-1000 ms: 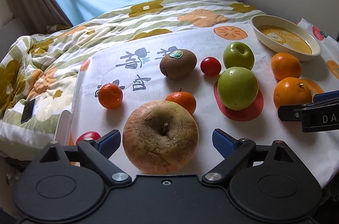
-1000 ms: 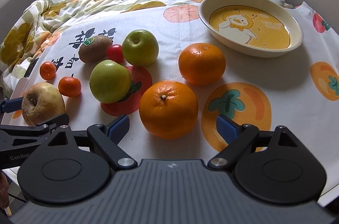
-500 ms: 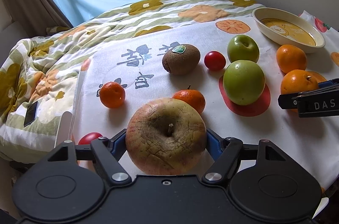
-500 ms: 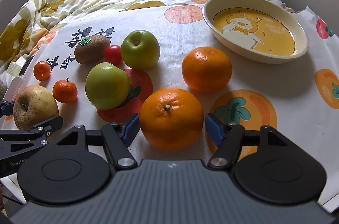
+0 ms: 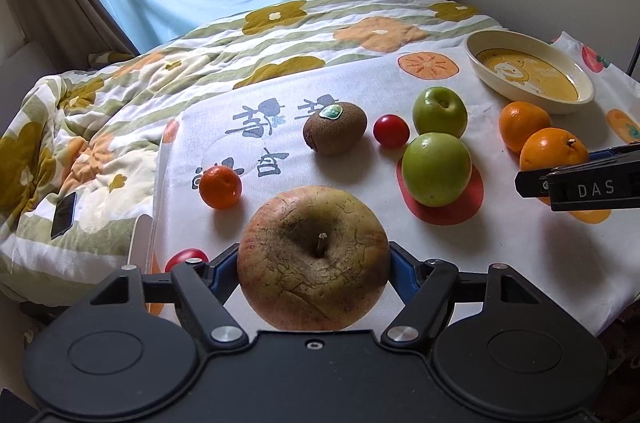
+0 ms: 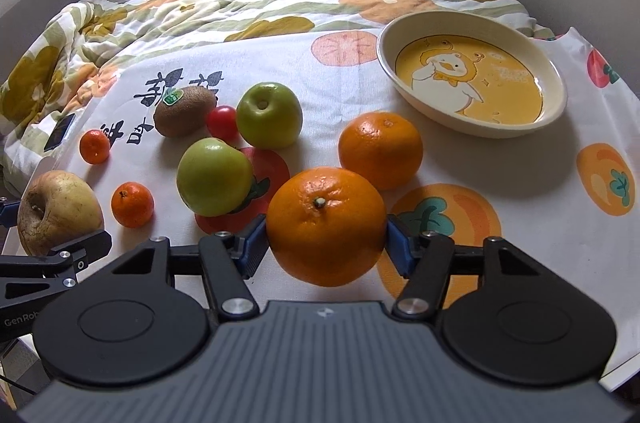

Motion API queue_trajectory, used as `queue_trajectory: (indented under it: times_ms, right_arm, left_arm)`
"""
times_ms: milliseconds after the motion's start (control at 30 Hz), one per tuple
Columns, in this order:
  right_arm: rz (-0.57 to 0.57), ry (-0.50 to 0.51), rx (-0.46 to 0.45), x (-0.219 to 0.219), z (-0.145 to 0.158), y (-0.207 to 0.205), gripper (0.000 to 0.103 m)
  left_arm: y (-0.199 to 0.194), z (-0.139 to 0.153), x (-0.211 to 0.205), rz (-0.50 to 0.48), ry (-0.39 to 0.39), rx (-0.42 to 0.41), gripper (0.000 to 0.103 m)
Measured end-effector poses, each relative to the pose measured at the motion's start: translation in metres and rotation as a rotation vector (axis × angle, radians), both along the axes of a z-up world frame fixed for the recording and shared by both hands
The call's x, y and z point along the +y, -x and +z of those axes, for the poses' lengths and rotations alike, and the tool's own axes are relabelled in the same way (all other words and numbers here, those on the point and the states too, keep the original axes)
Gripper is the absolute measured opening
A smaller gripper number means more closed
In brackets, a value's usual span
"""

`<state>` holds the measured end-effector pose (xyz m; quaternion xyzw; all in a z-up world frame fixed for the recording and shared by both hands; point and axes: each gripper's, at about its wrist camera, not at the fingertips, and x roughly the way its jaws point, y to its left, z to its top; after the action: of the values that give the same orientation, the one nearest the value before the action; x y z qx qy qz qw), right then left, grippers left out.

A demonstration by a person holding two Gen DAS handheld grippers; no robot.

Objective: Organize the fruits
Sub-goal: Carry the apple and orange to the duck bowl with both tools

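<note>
My left gripper (image 5: pixel 314 263) is shut on a big russet apple (image 5: pixel 314 259), whose sides the blue pads press; it hangs just above the printed cloth (image 5: pixel 520 255) at the near left. In the right wrist view the right gripper (image 6: pixel 326 241) has a large orange (image 6: pixel 326 223) between its pads, which touch both sides while the jaws are still closing. The cream bowl (image 6: pixel 480 133) with a duck picture stands empty at the far right. A second orange (image 6: pixel 380 149) lies between the held orange and the bowl.
Two green apples (image 6: pixel 214 175) (image 6: pixel 268 119), a kiwi (image 6: pixel 184 111), a cherry tomato (image 6: pixel 222 121) and two small mandarins (image 6: pixel 132 203) (image 6: pixel 94 145) lie mid-table. Another red tomato (image 5: pixel 186 257) peeks out by the left finger. A phone (image 5: pixel 64 209) lies on the quilt.
Both grippers stood open around their fruit and have closed on it. The left one has risen slightly with the apple, which now hides the nearer mandarin in its own view.
</note>
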<state>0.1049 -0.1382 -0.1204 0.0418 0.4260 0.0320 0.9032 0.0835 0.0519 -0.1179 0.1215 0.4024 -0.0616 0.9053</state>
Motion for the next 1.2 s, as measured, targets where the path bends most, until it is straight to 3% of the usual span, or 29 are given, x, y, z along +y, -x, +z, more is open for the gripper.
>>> queue_trajectory:
  times_ms: [400, 700, 933, 1200]
  right_arm:
    - [0.057, -0.009, -0.038, -0.068, 0.048, -0.011, 0.076]
    - [0.082, 0.002, -0.069, -0.145, 0.068, -0.049, 0.076]
    - [0.123, 0.016, -0.088, -0.192, 0.071, -0.095, 0.076]
    - [0.164, 0.02, -0.086, -0.222, 0.059, -0.145, 0.076]
  left_arm:
    - [-0.008, 0.05, -0.062, 0.056, 0.033, -0.047, 0.078]
    - [-0.038, 0.07, -0.135, 0.076, 0.063, -0.077, 0.078]
    - [-0.078, 0.07, -0.189, 0.056, 0.064, -0.089, 0.078]
    - [-0.135, 0.047, -0.24, 0.005, 0.039, -0.074, 0.078]
